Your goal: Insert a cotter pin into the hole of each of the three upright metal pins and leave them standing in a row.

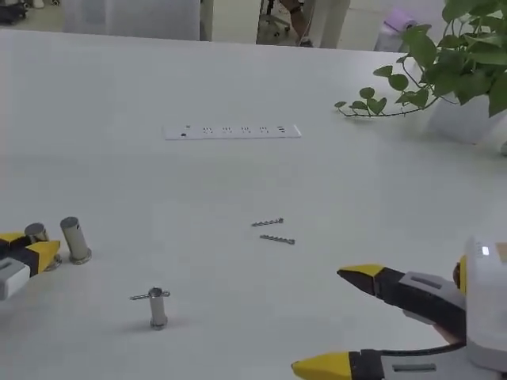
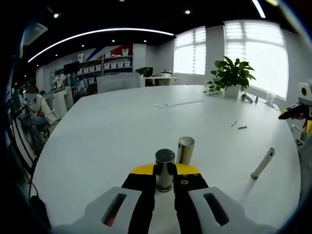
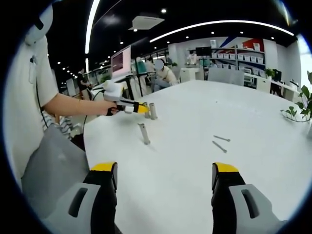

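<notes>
The left hand-held gripper (image 2: 165,171) clamps an upright metal pin (image 2: 165,157) just beside a second pin (image 2: 185,146). The right hand-held gripper (image 3: 165,176) is wide open and empty. A third pin (image 1: 158,309) carries a cotter pin (image 1: 140,297). Two loose cotter pins (image 1: 268,223) lie mid-worktop (image 1: 238,79).

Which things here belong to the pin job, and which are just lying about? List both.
Job: pin with cotter fitted, bare pin, gripped pin in left gripper, loose cotter pins, open right gripper.
Lying about: power strip, potted plant.
</notes>
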Motion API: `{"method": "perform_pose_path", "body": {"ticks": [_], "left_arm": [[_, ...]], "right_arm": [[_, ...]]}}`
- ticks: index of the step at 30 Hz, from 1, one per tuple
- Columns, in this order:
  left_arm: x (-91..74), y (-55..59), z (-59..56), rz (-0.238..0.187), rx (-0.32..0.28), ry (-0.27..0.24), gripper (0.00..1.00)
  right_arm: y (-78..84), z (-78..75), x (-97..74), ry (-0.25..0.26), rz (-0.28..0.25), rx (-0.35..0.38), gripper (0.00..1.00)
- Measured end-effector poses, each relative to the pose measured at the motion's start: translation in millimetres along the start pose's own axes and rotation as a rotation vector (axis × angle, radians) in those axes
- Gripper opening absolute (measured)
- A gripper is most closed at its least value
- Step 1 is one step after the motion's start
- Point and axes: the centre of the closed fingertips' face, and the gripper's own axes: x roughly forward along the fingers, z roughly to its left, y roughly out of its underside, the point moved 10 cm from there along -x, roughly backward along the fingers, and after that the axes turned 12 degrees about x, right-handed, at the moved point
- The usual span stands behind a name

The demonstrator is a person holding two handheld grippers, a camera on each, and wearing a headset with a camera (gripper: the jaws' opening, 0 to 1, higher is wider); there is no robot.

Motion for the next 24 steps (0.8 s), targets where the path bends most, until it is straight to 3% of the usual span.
{"method": "perform_pose_path", "body": {"ticks": [6,13,24], "left_arm": [[-1.0,1.2,1.6,-0.007,-0.024,-0.003,0.11],[-4.3,2.7,-0.1,0.004,0.018,0.001,0.11],[-18.5,5.9,-5.3,0.009,0.024,0.005,0.11]], "right_arm": [[-0.2,-0.4,0.3,0.002,-0.003,0.003,0.80],[0.8,-0.4,0.2,0.007,-0.003,0.005,0.80],[0.5,1.0,-2.2,0.009,-0.008,-0.006,0.80]]}}
